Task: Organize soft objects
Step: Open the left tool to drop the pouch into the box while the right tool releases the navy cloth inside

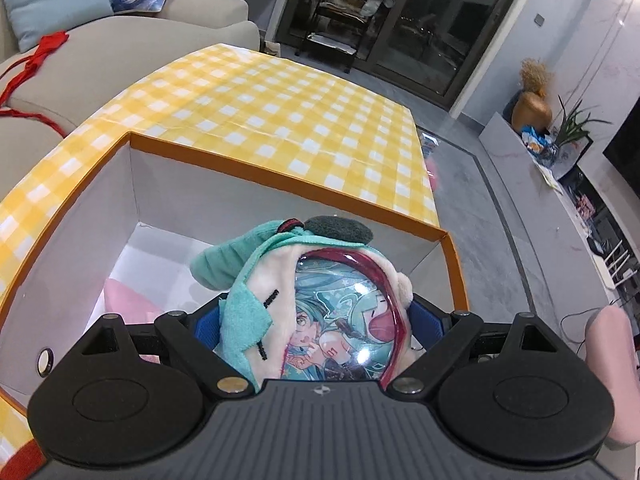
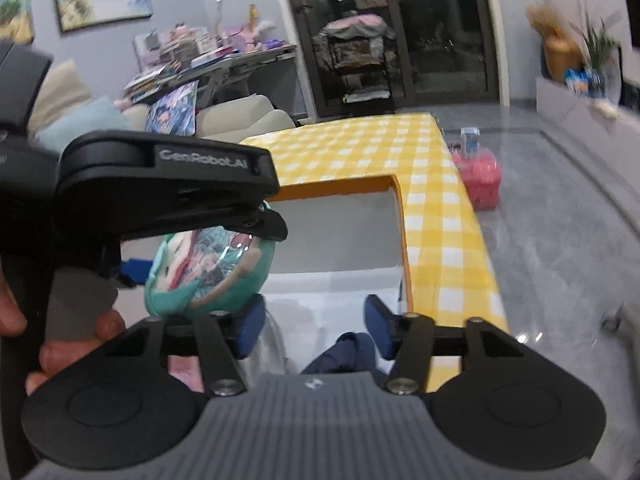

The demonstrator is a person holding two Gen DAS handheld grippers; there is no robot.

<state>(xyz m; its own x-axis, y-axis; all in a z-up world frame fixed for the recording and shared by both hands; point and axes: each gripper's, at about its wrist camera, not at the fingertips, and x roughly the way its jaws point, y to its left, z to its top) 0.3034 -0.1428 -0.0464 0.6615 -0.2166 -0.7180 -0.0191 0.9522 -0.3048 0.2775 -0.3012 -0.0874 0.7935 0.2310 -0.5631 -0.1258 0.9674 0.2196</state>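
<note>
- The left hand-held gripper (image 1: 316,320) is squeezing a soft plush toy (image 1: 320,304) between its blue pads (image 1: 430,322).
- The toy is teal and cream, with a shiny round picture of a cartoon girl with teal hair on its front.
- It is held over the open box (image 1: 248,184), which is white inside with an orange rim.
- The right hand-held gripper (image 2: 316,330) has its blue pads (image 2: 250,330) wide apart, and nothing is pressed between them.
- It points down into the same box, with something dark blue (image 2: 340,354) low between the pads; I cannot tell what that is.
- The box sits on a desk (image 1: 256,92) with a yellow and white checked cloth.
- Only the left view shows a pink soft thing (image 1: 128,300) lying on the bottom of the box, under the toy.
- Only the left view shows a red string (image 1: 36,60) on the grey sofa (image 1: 120,48).
- Only the right view shows the left hand-held gripper from the side, with a person's fingers (image 2: 108,326) around its handle.
- Only the right view shows a red basket (image 2: 482,184) on the floor beside the desk.
- White letters on the side of the left hand-held gripper read "GenRobot.AI" (image 2: 204,159).
</note>
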